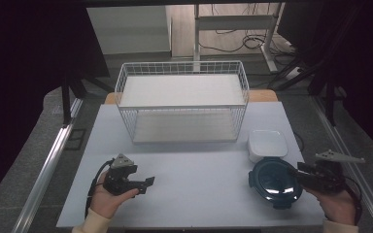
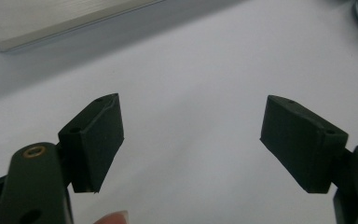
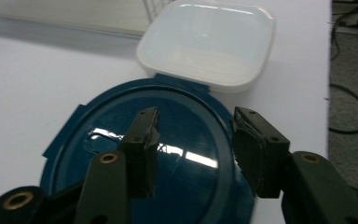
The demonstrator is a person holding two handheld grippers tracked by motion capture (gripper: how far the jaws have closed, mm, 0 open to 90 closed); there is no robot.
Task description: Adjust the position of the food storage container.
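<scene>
The white table (image 1: 194, 170) takes up most of the high view, and on its far half stands a white wire basket (image 1: 182, 102), long and open-topped, with a pale flat floor. Near its right front corner sits a white square container (image 1: 267, 144), shallow and rounded at the corners. Just in front of that, touching or nearly touching its near edge, lies a round dark blue lid (image 1: 274, 182) with small tabs at its rim, flat on the table near the right front edge.

The right gripper (image 1: 301, 175) comes in from the right, held in the person's right hand (image 1: 337, 204), and reaches over the lid's right side. In the right gripper view its two black jaws stand partly apart above the lid's glossy top — one over the middle, the other at the rim nearest the table edge. The pads do not seem to press on the lid, though the angle makes it hard to be sure whether the outer jaw touches the rim.

The left gripper (image 1: 148, 183) rests in the left hand (image 1: 109, 196) at the left front of the table, well apart from the lid, pointing right. In the left gripper view its jaws are spread wide with only bare table between them — a fingertip (image 2: 113, 217) shows at the bottom edge.
</scene>
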